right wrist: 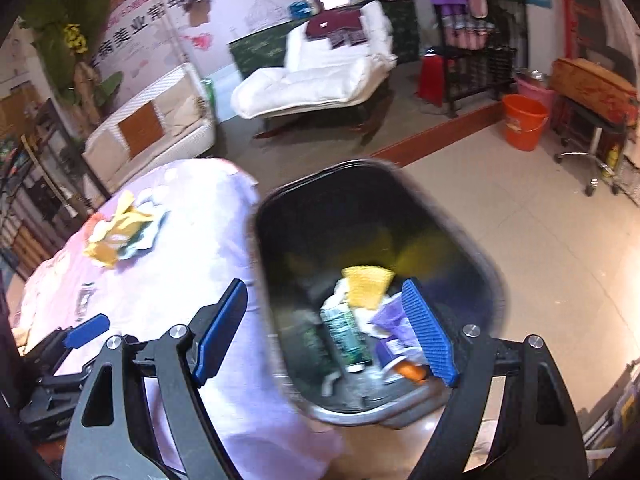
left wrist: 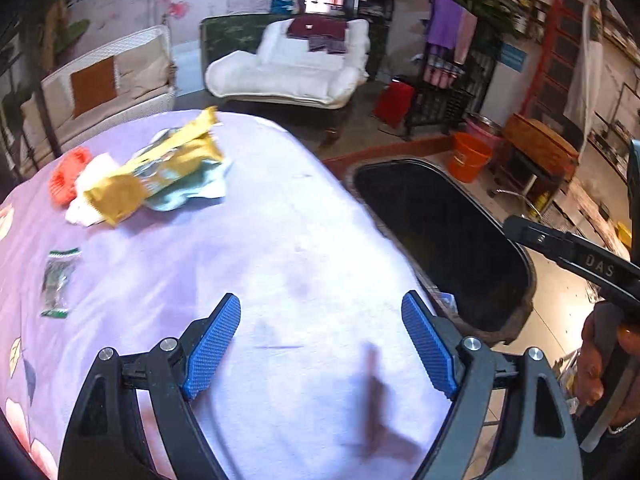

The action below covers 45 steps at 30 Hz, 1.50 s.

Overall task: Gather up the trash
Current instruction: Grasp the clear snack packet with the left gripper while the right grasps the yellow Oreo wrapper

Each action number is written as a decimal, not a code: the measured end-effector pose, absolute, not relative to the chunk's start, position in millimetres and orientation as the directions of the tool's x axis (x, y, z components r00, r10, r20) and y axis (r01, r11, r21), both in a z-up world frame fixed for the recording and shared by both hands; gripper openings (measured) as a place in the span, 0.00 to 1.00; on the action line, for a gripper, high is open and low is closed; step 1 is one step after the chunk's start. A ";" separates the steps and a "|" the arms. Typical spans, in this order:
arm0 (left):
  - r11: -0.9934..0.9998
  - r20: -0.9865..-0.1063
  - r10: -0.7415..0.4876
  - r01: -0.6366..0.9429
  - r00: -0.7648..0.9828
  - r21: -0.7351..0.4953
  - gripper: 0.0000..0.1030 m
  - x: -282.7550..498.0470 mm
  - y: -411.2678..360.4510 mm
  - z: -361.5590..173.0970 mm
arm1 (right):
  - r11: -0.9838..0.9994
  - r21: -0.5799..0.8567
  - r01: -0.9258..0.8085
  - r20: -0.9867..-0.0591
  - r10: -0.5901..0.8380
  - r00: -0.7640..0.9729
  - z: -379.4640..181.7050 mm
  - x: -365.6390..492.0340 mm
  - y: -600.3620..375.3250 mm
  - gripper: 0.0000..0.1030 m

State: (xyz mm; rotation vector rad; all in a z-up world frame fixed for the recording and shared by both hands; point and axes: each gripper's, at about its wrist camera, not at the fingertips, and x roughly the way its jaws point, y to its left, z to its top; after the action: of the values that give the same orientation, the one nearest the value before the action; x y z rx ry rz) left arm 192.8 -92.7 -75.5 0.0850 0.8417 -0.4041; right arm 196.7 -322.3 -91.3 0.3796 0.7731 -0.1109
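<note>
My left gripper [left wrist: 320, 312] stands open over the lilac tablecloth [left wrist: 260, 240], nothing between its blue pads. Further back on the cloth lies a heap of trash: a yellow wrapper [left wrist: 160, 168], pale blue and white scraps, an orange piece [left wrist: 66, 176]. A small clear-and-green packet [left wrist: 58, 284] lies apart at the left. My right gripper [right wrist: 326, 296] is open and empty above the black bin [right wrist: 340, 208], which holds a yellow wrapper [right wrist: 366, 284], a green can [right wrist: 344, 332] and a purple packet [right wrist: 394, 328]. The bin [left wrist: 440, 232] stands against the table's right edge.
A black finger of the right gripper [left wrist: 560, 248] and a hand [left wrist: 592, 360] show at the right of the left wrist view. An orange bucket [right wrist: 524, 122], a white lounger [right wrist: 320, 76], a white sofa [right wrist: 152, 128] and racks stand beyond on the tiled floor.
</note>
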 end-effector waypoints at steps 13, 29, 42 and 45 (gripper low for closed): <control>0.998 -0.755 -0.038 0.055 0.655 -0.003 0.80 216.6 56.2 -78.9 | 0.932 0.359 -0.054 -0.684 0.302 0.664 -71.2 251.9 -199.9 0.77; 0.998 -0.844 -0.052 -0.009 0.534 -0.067 0.80 284.0 118.6 -107.2 | 0.859 0.512 -0.021 -0.712 0.438 0.549 -72.0 371.6 -85.1 0.77; 0.997 -0.835 -0.064 -0.006 0.547 -0.080 0.66 295.1 119.4 -107.2 | 0.865 0.483 0.135 -0.785 0.359 0.505 -100.6 405.6 -77.7 0.38; 0.996 -0.830 -0.063 -0.013 0.555 -0.084 0.57 295.9 120.5 -107.4 | 0.877 0.469 0.107 -0.779 0.354 0.518 -96.6 405.0 -78.9 0.27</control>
State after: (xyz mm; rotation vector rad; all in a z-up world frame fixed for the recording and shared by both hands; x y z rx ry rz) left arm 295.9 120.5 -107.4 -0.0840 0.9828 -0.0294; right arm 405.0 -78.9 -96.6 0.5018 1.0271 0.1561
